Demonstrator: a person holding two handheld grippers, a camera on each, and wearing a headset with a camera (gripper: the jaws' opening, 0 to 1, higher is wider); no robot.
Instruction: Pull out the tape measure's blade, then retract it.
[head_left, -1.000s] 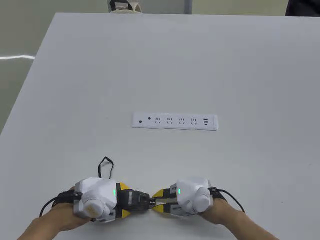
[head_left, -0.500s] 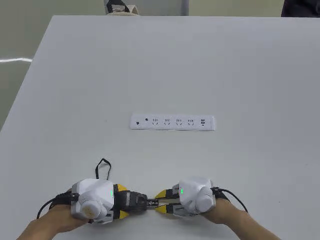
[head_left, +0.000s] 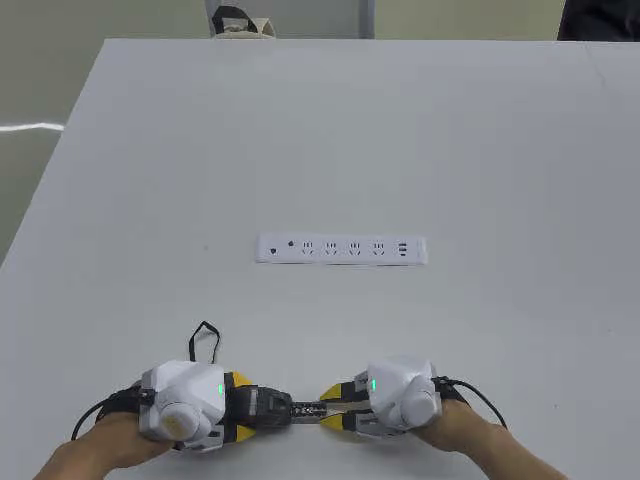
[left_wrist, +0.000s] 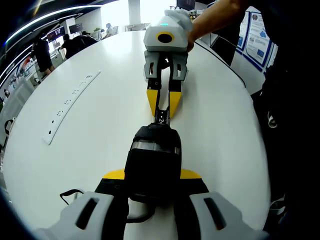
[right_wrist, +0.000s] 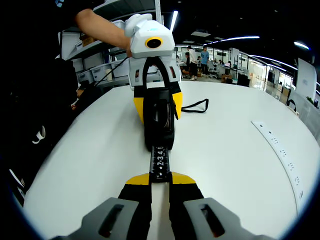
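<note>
Grippers now stand slightly farther apart than a second ago: the right gripper (head_left: 333, 407) sits a little more to the right, the left gripper (head_left: 250, 407) about where it was. A short run of blade (head_left: 308, 408) bridges the gap between them, where earlier the two sets of fingers almost met.

- Tape measure (head_left: 270, 407): lies at the near edge of the counter (head_left: 400, 130), just left of centre. The left gripper's fingers are closed on either side of its black case. Its black strap (head_left: 205, 335) loops away on the far-left side.
- Right gripper's fingers: closed on the blade's free end. In the right gripper view the printed numerals 2 to 5 show on the blade between the case and those fingers.
- Power strip (head_left: 342, 249): farther back, mid-counter, well apart from the work. Its slight shift in the head view looks like camera motion, not a move of the strip.

Judgement: the pull-out is under way but at an early stage, with little blade exposed. More separation along the blade's line seems needed before retracting. Risk: the thin blade slipping out of the pinch and snapping back early.
</note>
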